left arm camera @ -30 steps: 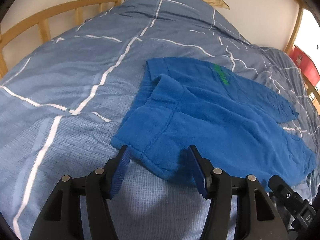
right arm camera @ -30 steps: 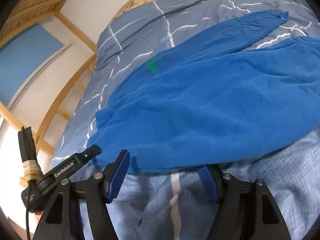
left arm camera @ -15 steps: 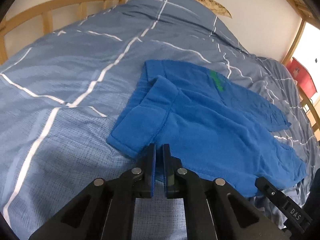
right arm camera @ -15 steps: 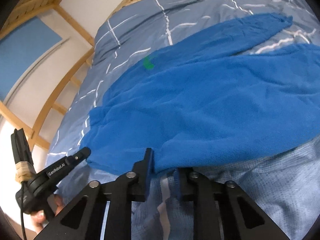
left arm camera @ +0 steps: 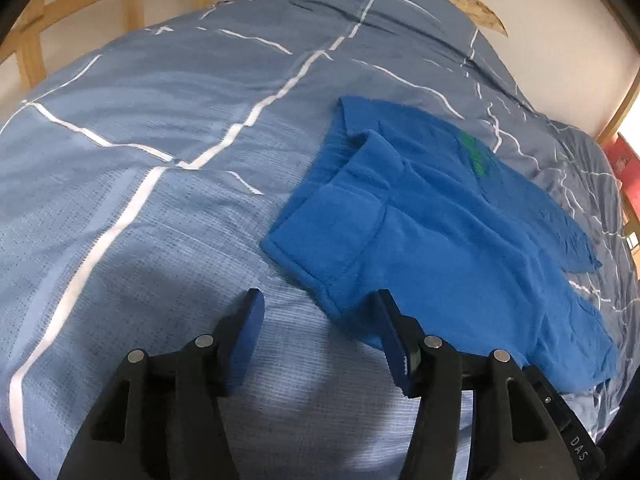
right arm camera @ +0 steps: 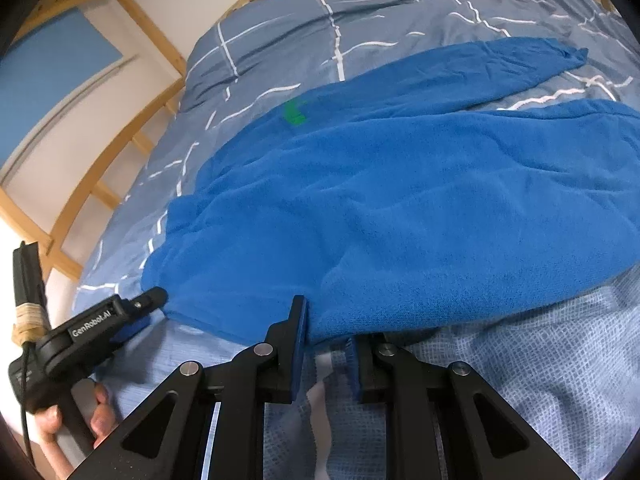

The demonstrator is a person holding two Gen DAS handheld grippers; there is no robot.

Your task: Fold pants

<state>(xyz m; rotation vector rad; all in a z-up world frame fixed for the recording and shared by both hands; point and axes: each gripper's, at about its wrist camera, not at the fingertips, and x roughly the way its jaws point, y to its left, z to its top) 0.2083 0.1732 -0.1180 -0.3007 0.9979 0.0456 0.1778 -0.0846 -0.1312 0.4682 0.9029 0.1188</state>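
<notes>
Blue fleece pants (left arm camera: 448, 232) lie spread on the bed, waistband partly folded over at the near left, a green mark near the far side. My left gripper (left arm camera: 320, 320) is open and empty, just short of the waistband corner, which lies by its right finger. In the right wrist view the pants (right arm camera: 400, 200) fill the middle, both legs running right. My right gripper (right arm camera: 328, 336) is partly open at the near hem, its jaws a narrow gap apart, the cloth edge just in front of them. The left gripper (right arm camera: 120, 316) shows there at the waistband corner.
The bed has a blue-grey duvet with white lines (left arm camera: 160, 128). A wooden bed rail (left arm camera: 80, 4) runs along the far left. A white wall stands behind. A red object (left arm camera: 624, 176) sits at the far right edge.
The left gripper shut at the waistband corner, then opened wide again and now holds nothing. The right gripper closed from wide open and now stands narrowly open at the hem.
</notes>
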